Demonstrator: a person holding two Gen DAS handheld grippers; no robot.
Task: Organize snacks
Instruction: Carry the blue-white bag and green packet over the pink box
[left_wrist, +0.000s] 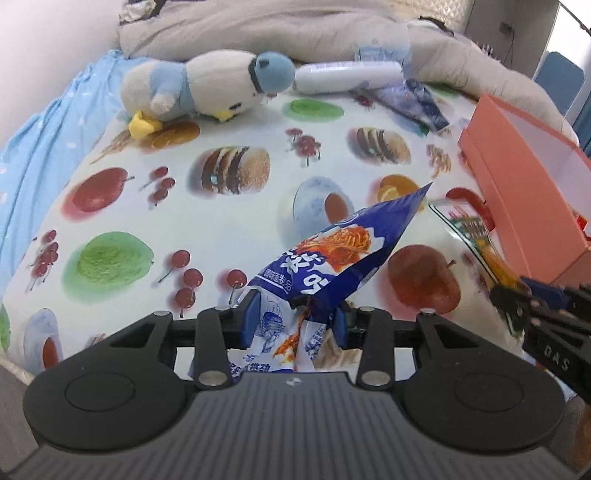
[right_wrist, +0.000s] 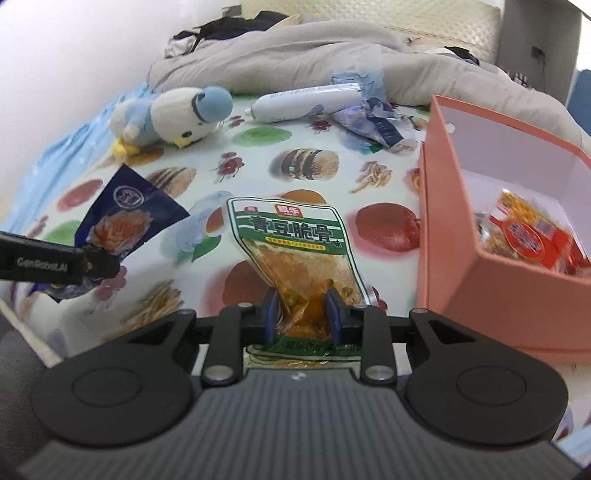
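Note:
My left gripper (left_wrist: 295, 319) is shut on a blue and white snack packet (left_wrist: 340, 251), held above the food-print cloth (left_wrist: 229, 221) with its tip pointing up and right. My right gripper (right_wrist: 301, 314) is shut on a green and orange snack pouch (right_wrist: 291, 236), lifted off the cloth and standing upright. From the right wrist camera, the left gripper (right_wrist: 99, 264) and its blue packet (right_wrist: 125, 214) show at the left edge. An open pink box (right_wrist: 476, 236) stands to the right, with red and orange snack packs (right_wrist: 532, 236) inside.
A blue and white plush bird (left_wrist: 207, 88) lies at the far side. Beside it are a white bottle (left_wrist: 347, 75) and crumpled blue wrappers (left_wrist: 413, 99). A grey blanket (left_wrist: 295, 29) is heaped behind. The pink box (left_wrist: 524, 184) sits at the cloth's right edge.

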